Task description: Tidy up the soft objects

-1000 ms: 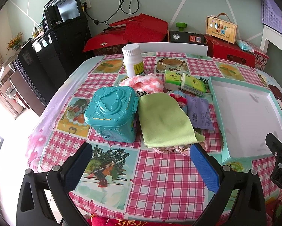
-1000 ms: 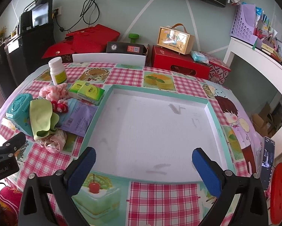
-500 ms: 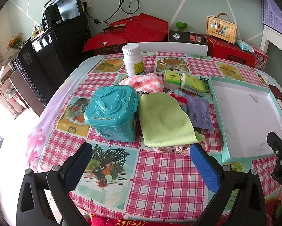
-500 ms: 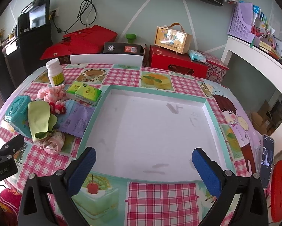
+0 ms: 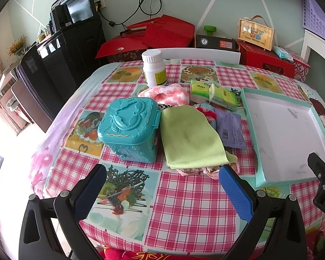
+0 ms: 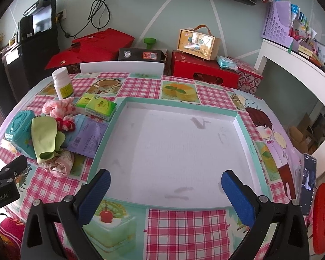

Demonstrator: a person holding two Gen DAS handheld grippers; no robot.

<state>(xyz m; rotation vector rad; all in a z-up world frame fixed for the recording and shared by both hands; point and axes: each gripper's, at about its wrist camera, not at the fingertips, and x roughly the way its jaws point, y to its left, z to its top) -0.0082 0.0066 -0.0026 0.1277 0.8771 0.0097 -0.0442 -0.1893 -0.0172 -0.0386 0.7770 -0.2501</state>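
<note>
My left gripper (image 5: 162, 186) is nearest the green cloth (image 5: 189, 138), which lies straight ahead, long way pointing at me. Both jaws are wide open, holding nothing. My right gripper (image 6: 165, 186) faces the tray (image 6: 240, 121).

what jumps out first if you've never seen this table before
Probably the big shallow white tray with a teal rim, lying empty on the checked tablecloth right ahead of the open right tongs. To its left sits a jumble: a teal plastic box with a green cloth draped beside it, just beyond the open left tongs.
</note>
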